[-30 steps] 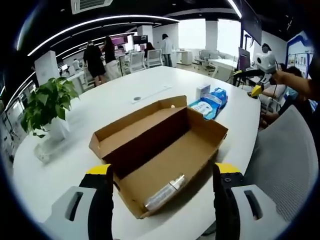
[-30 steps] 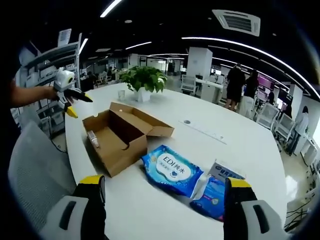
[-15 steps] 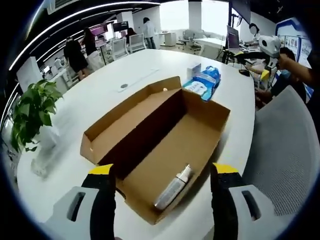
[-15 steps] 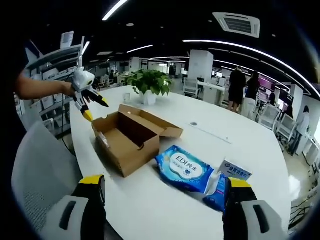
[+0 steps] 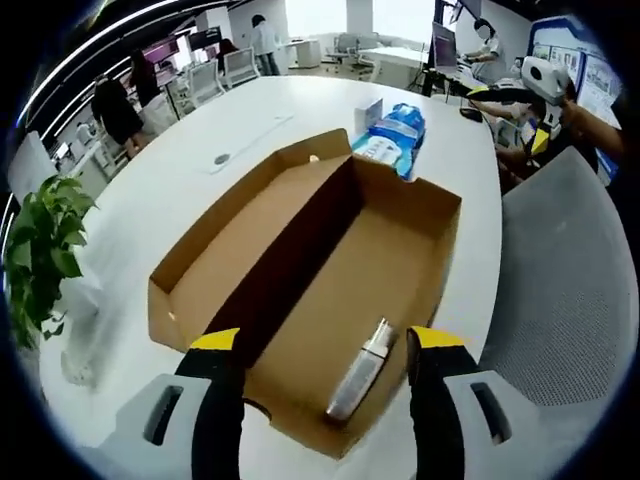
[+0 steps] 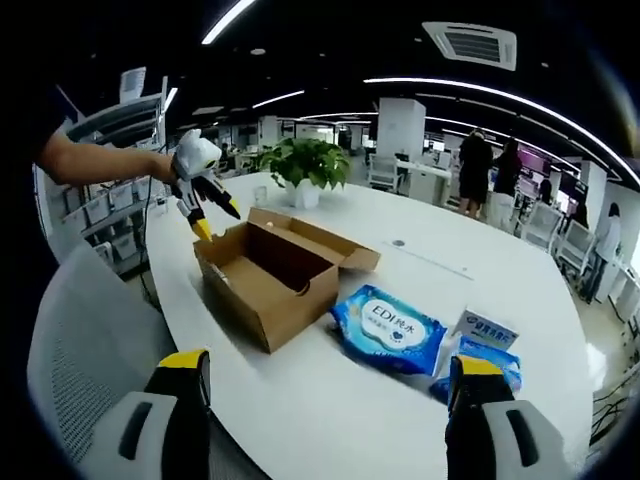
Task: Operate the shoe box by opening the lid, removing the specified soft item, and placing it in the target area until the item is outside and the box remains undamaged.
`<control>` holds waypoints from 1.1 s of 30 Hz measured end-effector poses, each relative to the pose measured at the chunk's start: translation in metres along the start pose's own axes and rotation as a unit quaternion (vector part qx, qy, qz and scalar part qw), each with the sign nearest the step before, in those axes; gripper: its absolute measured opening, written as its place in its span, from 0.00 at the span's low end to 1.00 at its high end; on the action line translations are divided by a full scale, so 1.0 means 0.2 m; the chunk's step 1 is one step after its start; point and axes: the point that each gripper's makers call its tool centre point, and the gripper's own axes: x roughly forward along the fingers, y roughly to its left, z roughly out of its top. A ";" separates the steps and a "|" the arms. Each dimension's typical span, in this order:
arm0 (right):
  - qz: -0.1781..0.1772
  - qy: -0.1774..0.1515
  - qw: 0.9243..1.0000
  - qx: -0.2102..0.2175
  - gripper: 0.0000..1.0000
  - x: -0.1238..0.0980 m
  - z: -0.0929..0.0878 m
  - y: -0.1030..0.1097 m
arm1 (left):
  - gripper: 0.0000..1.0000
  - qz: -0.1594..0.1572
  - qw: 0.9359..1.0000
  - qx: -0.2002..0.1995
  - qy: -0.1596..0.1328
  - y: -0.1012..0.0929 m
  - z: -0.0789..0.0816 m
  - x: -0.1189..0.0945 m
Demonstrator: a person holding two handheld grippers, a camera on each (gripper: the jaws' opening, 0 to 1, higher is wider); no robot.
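Left gripper view, released left gripper (image 5: 325,345) above open shoe box (image 5: 420,215), bottle (image 5: 362,370) between jaws

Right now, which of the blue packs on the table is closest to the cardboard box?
The larger wipes pack with the white label, lying just beside the box. The other blue pack lies past it, under a small white carton.

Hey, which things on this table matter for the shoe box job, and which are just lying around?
Job:
shoe box, lid open
silver tube lying inside the box
left gripper, open above the box

Lying about:
blue wipes pack
small white-and-blue carton
potted plant
grey chair
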 end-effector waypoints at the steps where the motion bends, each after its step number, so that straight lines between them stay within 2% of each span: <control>1: 0.000 0.002 1.000 0.001 0.99 0.00 -0.01 0.00 | 0.68 -0.005 1.000 0.002 0.008 0.00 -0.01 0.01; 8: -0.004 -0.008 1.000 0.017 0.99 -0.04 0.00 0.04 | 0.67 -0.028 0.998 0.021 0.050 -0.01 -0.07 0.06; 12: -0.005 -0.011 1.000 0.025 0.99 -0.05 0.00 0.07 | 0.63 -0.048 0.995 0.039 0.081 -0.03 -0.09 0.10; 18: -0.005 -0.007 1.000 0.028 0.99 -0.05 -0.02 0.09 | 0.57 -0.079 0.986 0.090 0.114 -0.05 -0.10 0.15; 23: -0.004 -0.004 0.999 0.031 0.99 -0.06 -0.03 0.10 | 0.56 -0.099 0.980 0.110 0.129 -0.06 -0.11 0.18; 29: -0.006 -0.002 0.999 0.037 0.99 -0.06 -0.04 0.11 | 0.55 -0.128 0.967 0.148 0.161 -0.08 -0.17 0.23; 33: -0.010 0.000 0.999 0.039 0.99 -0.06 -0.06 0.10 | 0.52 -0.141 0.964 0.160 0.161 -0.08 -0.17 0.26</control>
